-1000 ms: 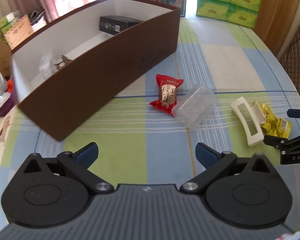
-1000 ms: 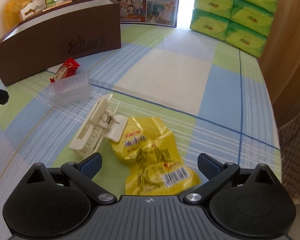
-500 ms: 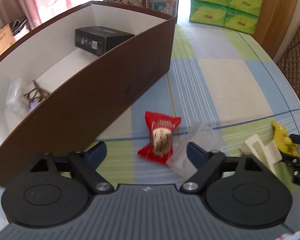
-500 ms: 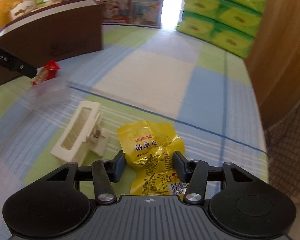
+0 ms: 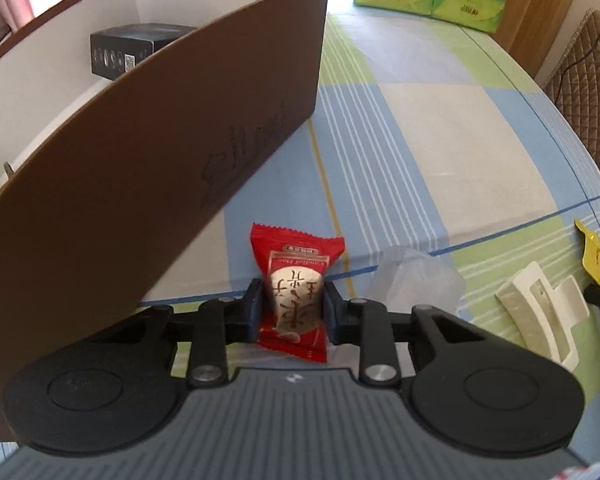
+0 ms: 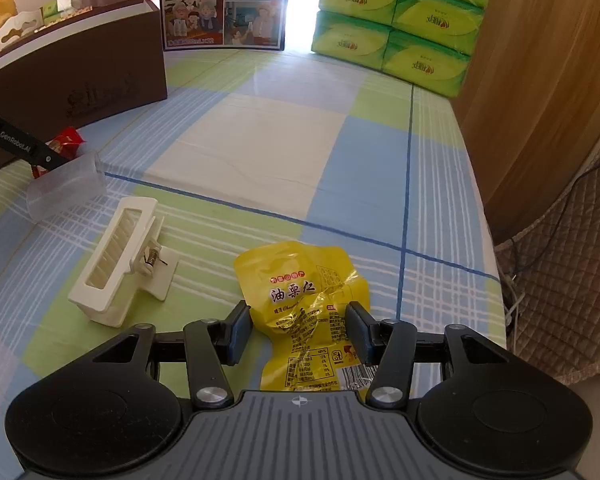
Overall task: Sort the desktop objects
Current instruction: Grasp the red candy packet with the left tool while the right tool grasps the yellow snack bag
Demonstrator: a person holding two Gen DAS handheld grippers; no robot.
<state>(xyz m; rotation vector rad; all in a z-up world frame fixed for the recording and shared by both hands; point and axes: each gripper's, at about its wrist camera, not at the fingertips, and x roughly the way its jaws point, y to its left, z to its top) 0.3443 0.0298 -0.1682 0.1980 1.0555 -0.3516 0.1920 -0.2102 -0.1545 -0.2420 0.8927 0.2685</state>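
My left gripper [image 5: 293, 312] is shut on a red snack packet [image 5: 296, 280], right beside the brown box [image 5: 148, 152]. The packet also shows in the right wrist view [image 6: 66, 142]. My right gripper [image 6: 298, 330] is shut on a yellow chestnut packet [image 6: 304, 292] that lies on the tablecloth. A white hair clip [image 6: 120, 256] lies left of the yellow packet; it also shows in the left wrist view [image 5: 540, 316]. A clear plastic case [image 6: 66, 190] lies between the clip and the red packet.
The brown box holds a black carton [image 5: 136, 54] and a small bagged item at its left end. Green tissue packs [image 6: 396, 20] and a printed carton [image 6: 224, 4] stand at the table's far end. A wooden panel [image 6: 540, 80] and a quilted chair [image 6: 572, 272] stand to the right.
My left gripper moved forward to the red packet and shut on it. My right gripper moved onto the yellow packet and shut on it.
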